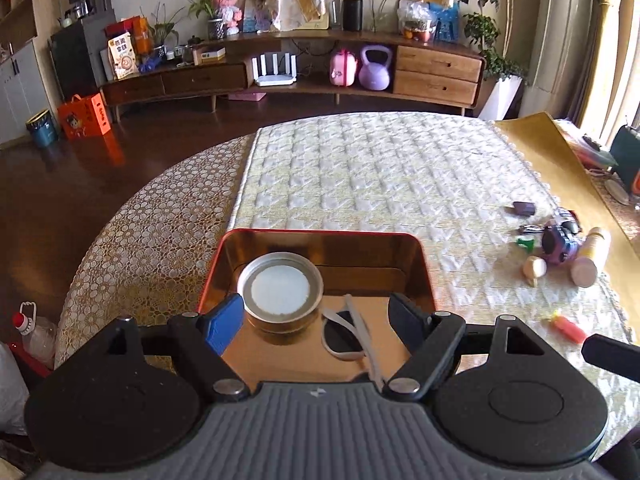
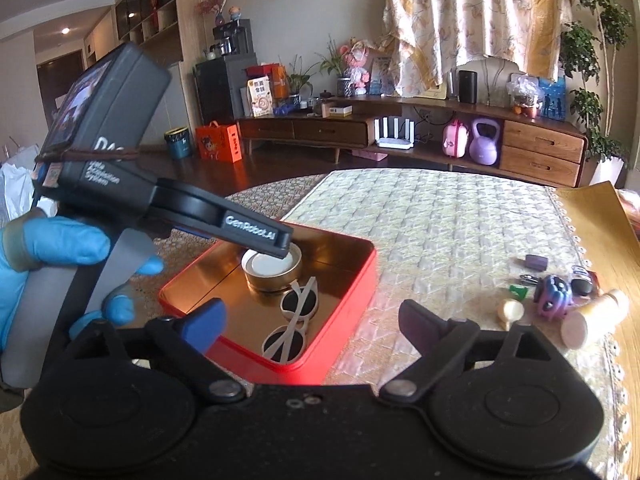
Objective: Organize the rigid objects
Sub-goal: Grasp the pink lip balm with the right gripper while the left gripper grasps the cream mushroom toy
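A red tin tray [image 1: 424,264] [image 2: 360,276] with a shiny gold inside sits on the quilted table cover. In it stand a round gold tin with a white lid [image 1: 280,290] [image 2: 272,268] and white-framed sunglasses [image 1: 344,330] [image 2: 294,320]. My left gripper [image 1: 316,314] is open over the tray, its jaws on either side of the tin and sunglasses, holding nothing; in the right wrist view its finger [image 2: 256,232] hangs just above the tin. My right gripper [image 2: 312,320] is open and empty above the tray's near right corner.
Loose items lie at the table's right: a purple toy [image 1: 558,242] [image 2: 552,294], a wooden cylinder [image 1: 592,256] [image 2: 592,318], a cream bulb [image 1: 534,268] [image 2: 510,312], a green piece [image 1: 526,243], a dark block [image 1: 524,208] [image 2: 536,261], keys [image 2: 580,284], a red item [image 1: 566,326]. A gold mat [image 1: 560,168] lies beyond.
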{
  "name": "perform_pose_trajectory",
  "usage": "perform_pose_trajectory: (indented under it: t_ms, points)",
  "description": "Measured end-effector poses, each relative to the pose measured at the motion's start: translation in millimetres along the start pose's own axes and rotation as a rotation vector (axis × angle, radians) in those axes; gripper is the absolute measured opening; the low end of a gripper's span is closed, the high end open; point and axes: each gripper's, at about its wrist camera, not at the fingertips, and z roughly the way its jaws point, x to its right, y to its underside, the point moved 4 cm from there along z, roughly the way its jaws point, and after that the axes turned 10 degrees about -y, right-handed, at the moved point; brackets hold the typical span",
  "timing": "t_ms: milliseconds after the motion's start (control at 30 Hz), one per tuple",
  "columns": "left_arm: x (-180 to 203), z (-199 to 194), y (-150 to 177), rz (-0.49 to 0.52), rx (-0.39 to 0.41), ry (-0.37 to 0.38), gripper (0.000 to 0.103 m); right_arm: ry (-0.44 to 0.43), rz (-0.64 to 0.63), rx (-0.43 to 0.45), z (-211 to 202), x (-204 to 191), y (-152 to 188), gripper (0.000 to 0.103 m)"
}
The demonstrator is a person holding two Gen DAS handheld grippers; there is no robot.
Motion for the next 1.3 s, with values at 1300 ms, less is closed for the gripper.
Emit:
perform_pose_trajectory:
  t_ms: [1300]
  points:
    - [177.8,-7.3,11.7,0.072,-0.002,0.179,0.085,0.177,0.081,-0.004,-75.0,145.0,67.6,0.099]
